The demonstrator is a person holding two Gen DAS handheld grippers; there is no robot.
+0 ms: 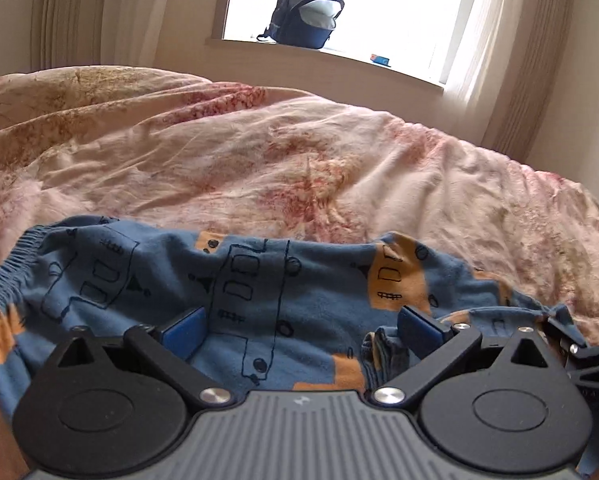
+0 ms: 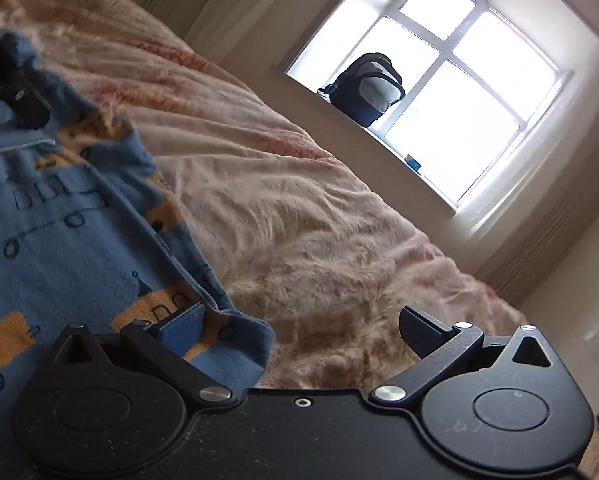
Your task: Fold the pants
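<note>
My left hand-held gripper point(image 1: 301, 330) covers the near part of the pants point(image 1: 139, 280), and their lower stretch runs off the frame's left edge. On the windowsill a small blue-and-red item point(image 1: 380, 59) is too small for me to identify. The backpack point(image 2: 369, 88) and window point(image 2: 459, 92) look smeared in my right view.

Pants point(image 1: 147, 280): soft matt knit cloth, blue w/ orange patches, ribbed elastic waistband at left of frame. Bedcover point(image 1: 299, 152): crumpled matt cloth, faded pink print. Left gripper point(image 1: 301, 334): matt black plastic arms, shiny metal pivot pins, ribbed grey body at bottom centre. Right gripper point(image 2: 301, 330): matt black plastic, lightly scuffed. Backpack point(image 1: 305, 12), upper centre: dark woven fabric.
</note>
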